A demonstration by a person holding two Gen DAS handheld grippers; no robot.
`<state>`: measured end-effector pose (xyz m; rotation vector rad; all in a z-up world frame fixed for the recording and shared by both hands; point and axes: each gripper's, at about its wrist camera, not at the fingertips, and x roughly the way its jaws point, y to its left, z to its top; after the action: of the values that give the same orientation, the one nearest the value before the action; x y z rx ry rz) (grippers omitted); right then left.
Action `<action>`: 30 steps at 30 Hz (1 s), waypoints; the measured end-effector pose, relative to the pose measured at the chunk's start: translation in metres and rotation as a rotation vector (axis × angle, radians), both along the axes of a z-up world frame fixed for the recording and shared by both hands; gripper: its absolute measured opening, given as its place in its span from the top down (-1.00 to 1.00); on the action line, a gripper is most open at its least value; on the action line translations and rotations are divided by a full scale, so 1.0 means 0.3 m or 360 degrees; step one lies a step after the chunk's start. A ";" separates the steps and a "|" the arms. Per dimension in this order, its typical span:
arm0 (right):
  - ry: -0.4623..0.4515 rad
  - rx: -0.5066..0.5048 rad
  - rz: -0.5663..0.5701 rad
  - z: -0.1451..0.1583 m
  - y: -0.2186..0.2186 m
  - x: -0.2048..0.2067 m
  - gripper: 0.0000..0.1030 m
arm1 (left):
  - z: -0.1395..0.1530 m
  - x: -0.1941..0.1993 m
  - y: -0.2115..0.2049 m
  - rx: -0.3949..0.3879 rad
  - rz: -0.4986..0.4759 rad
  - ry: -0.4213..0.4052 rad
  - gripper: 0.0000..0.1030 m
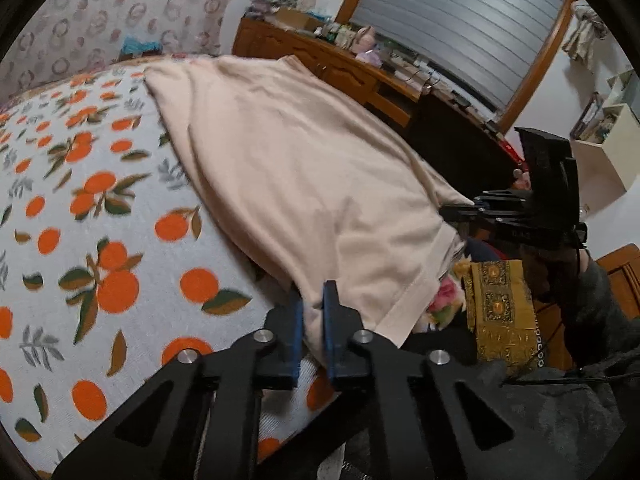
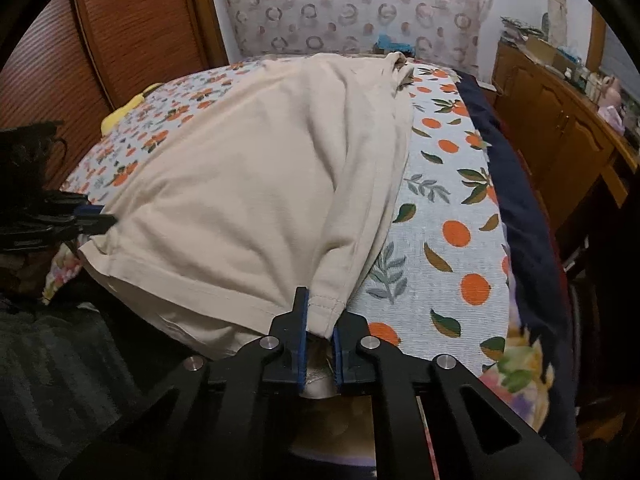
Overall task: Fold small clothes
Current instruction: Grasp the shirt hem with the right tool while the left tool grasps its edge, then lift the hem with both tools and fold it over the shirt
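A cream T-shirt lies stretched over the bed's orange-print cover; it also shows in the right wrist view. My left gripper is shut on one bottom corner of the shirt's hem, lifting it off the bed's near edge. My right gripper is shut on the other hem corner. Each gripper shows in the other's view: the right one at the far right, the left one at the far left, both pinching the hem. The shirt's far end rests on the bed.
A wooden dresser with clutter stands beyond the bed under a shuttered window. A patterned headboard is behind the bed. A wooden door stands at left. A dark blanket runs along the bed's right edge.
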<state>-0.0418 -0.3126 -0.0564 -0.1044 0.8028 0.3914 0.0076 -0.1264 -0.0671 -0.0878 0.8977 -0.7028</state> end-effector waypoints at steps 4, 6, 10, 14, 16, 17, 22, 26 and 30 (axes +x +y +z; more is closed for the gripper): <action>-0.0111 0.0063 0.0006 0.068 -0.009 -0.028 0.86 | 0.087 -0.005 0.006 -0.0034 0.0038 -0.0137 0.86; -0.0188 0.0102 0.0005 0.121 -0.020 -0.039 0.86 | 0.132 0.008 0.013 -0.0058 0.0045 -0.0179 0.86; -0.0333 0.0140 0.0008 0.219 -0.027 -0.041 0.86 | 0.226 0.064 0.034 -0.0088 0.0092 -0.0280 0.86; -0.0448 0.0149 0.0010 0.285 -0.020 0.004 0.86 | 0.254 0.159 0.078 -0.0104 0.0161 -0.0305 0.86; -0.0474 0.0170 -0.0003 0.300 -0.021 0.044 0.86 | 0.256 0.212 0.095 -0.0098 0.0189 -0.0307 0.86; -0.0486 0.0181 -0.0011 0.308 -0.021 0.070 0.86 | 0.256 0.237 0.095 -0.0098 0.0201 -0.0304 0.86; -0.0510 0.0192 -0.0033 0.321 0.001 0.192 0.86 | 0.262 0.385 0.114 -0.0073 0.0250 -0.0288 0.86; -0.0496 0.0202 -0.0044 0.318 0.022 0.293 0.86 | 0.267 0.472 0.123 -0.0078 0.0271 -0.0268 0.86; -0.0490 0.0182 -0.0035 0.317 0.044 0.379 0.86 | 0.265 0.565 0.120 -0.0062 0.0286 -0.0249 0.86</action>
<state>0.0720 -0.2994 0.0389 -0.0471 0.4768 0.3883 0.1770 -0.0903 0.0123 -0.1441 0.7166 -0.5516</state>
